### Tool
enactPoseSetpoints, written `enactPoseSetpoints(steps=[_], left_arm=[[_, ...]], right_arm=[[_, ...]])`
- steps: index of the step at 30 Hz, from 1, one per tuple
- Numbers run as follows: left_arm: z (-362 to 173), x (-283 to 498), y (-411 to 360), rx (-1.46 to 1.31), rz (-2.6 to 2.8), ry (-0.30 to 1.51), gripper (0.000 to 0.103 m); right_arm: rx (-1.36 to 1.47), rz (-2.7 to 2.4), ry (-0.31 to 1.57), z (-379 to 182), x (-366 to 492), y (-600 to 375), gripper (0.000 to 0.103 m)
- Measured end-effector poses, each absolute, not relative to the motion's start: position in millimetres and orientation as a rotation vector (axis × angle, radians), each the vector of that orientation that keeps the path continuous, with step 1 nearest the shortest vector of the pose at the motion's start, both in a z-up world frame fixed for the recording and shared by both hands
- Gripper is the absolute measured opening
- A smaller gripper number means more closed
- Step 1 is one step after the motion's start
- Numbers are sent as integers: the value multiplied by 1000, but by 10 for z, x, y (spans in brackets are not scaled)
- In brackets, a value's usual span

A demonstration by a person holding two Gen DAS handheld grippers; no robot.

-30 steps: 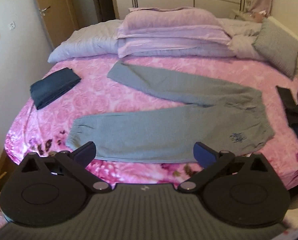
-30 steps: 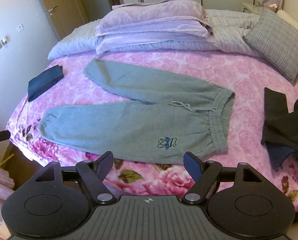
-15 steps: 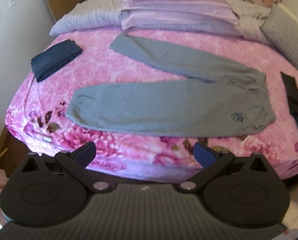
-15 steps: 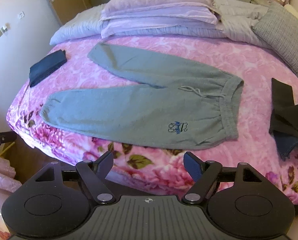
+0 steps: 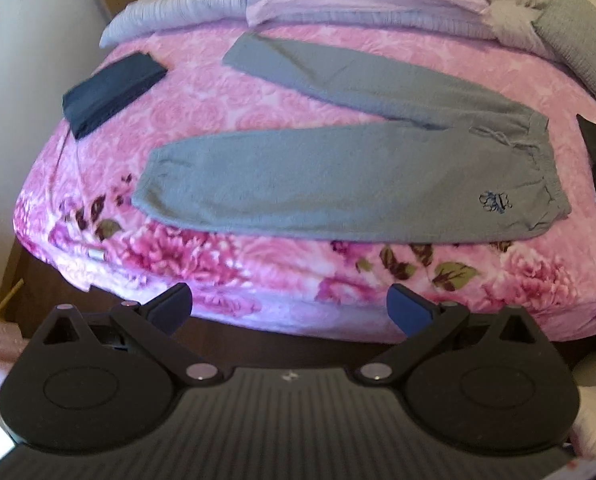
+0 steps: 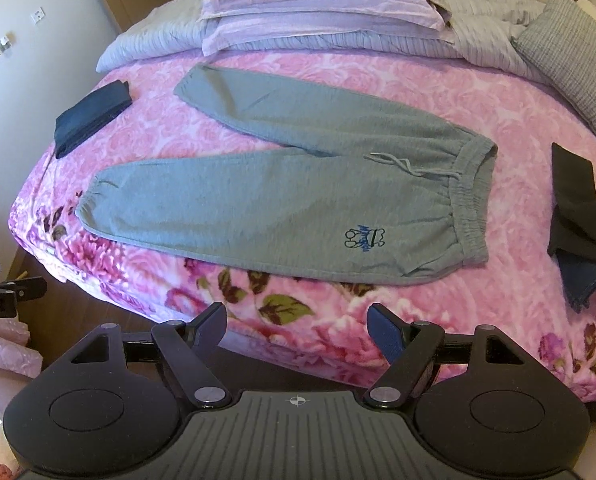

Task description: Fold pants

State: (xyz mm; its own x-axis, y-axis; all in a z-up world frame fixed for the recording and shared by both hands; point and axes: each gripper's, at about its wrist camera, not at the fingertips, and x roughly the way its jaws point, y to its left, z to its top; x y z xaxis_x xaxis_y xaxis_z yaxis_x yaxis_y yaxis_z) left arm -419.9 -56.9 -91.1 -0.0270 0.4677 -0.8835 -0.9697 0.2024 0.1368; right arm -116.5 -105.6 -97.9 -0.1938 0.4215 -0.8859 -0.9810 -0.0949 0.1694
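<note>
Grey sweatpants (image 6: 282, 196) lie spread flat on the pink floral bedspread (image 6: 397, 76), unfolded, with the waistband (image 6: 471, 196) to the right and the two legs running leftward in a V: the near leg ends in a cuff (image 6: 86, 204) close to the bed's near-left edge, the far leg angles away toward the stacked lilac pillows (image 6: 317, 4). A dark blue embroidered emblem (image 6: 363, 238) sits on the near hip, and a drawstring (image 6: 409, 166) trails from the waistband. A folded navy garment (image 6: 92, 116) rests at the far left of the bed, well apart from the pants; a heap of dark clothes (image 6: 581, 220) lies to the right, and a grey checked cushion (image 6: 569, 60) at the far right. The left gripper (image 5: 290, 312) and right gripper (image 6: 297, 330) both hover off the near edge of the bed, jaws spread wide, holding nothing and touching no fabric.
</note>
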Motion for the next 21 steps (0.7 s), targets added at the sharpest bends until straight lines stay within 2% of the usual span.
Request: enactPoseSetpoints(steps=[4, 21], left_arm=[[-961, -4063, -590, -555, 1272, 1049, 102], [-928, -3997, -645, -618, 1282, 1079, 102]], right_arm=[[-802, 1558, 984, -1001, -1140, -1046, 74], [-796, 1556, 991, -1036, -999, -1094, 74]])
